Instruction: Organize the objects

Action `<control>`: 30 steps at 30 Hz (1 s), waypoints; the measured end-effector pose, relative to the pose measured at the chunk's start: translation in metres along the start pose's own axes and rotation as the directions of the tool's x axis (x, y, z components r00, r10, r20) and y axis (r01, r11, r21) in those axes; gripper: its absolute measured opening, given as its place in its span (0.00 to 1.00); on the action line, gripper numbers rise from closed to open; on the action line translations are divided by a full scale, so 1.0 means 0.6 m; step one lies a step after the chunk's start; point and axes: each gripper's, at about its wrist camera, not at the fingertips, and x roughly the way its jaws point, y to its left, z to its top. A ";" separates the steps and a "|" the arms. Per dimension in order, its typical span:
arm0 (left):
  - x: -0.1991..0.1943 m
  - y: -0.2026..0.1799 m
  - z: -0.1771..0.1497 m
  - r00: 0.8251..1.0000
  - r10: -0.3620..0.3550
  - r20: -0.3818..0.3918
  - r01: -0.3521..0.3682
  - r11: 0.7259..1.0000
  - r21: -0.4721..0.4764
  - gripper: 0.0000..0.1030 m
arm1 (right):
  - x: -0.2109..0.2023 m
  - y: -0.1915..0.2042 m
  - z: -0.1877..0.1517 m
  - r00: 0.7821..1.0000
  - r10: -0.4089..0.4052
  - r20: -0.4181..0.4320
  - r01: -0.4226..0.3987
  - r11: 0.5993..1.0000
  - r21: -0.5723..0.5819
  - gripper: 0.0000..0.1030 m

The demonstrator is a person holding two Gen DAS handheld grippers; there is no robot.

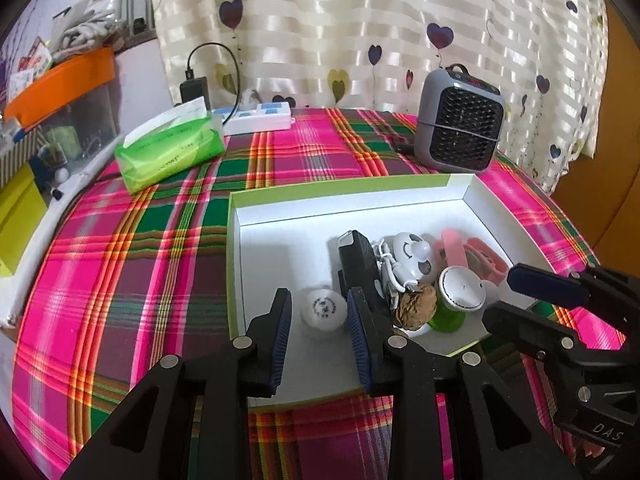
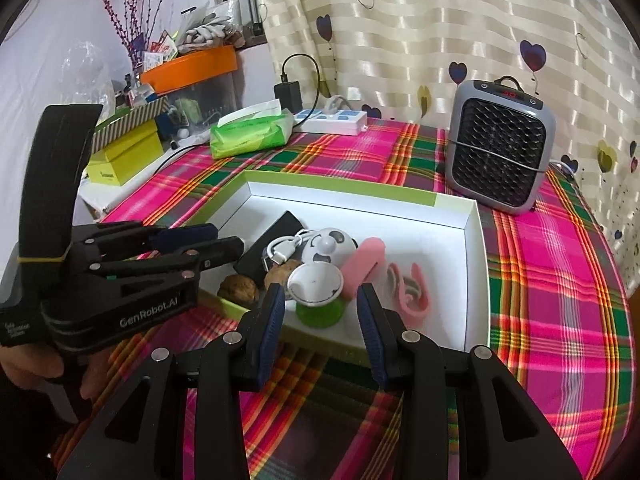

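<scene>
A white box with a green rim point(image 1: 234, 240) lies on the plaid tablecloth. Inside it are a white ping-pong ball point(image 1: 323, 312), a black power bank point(image 1: 358, 260), a panda-faced fan with a cable point(image 1: 408, 252), a walnut point(image 1: 416, 304), a white-topped green item point(image 1: 460, 292) and pink straps point(image 1: 480, 256). My left gripper point(image 1: 320, 320) hangs over the box's near left corner; the ball rests on the floor between its fingers, and the pads stand clear of it. My right gripper point(image 2: 322, 316) is open and empty at the box's near edge, facing the green item point(image 2: 316, 288).
A grey heater point(image 1: 460, 120) stands behind the box. At the back left are a green tissue pack point(image 1: 172, 148) and a white power strip point(image 1: 256, 118). A cluttered shelf with an orange-lidded bin point(image 1: 60, 80) and a yellow box point(image 2: 124, 156) borders the table's left edge.
</scene>
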 end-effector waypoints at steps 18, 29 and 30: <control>-0.075 -0.034 -0.031 0.997 -0.037 0.062 0.036 0.999 0.016 0.25 | -0.023 0.017 -0.015 1.000 -0.007 0.002 0.007 1.000 -0.006 0.38; -0.086 -0.042 -0.073 0.998 -0.059 0.021 0.059 0.998 0.020 0.25 | -0.027 0.024 -0.029 1.000 -0.011 -0.011 0.011 1.000 -0.002 0.38; -0.079 -0.041 -0.075 0.999 -0.051 0.007 0.051 0.999 0.019 0.25 | -0.026 0.025 -0.030 1.000 -0.012 -0.015 0.012 1.000 -0.002 0.38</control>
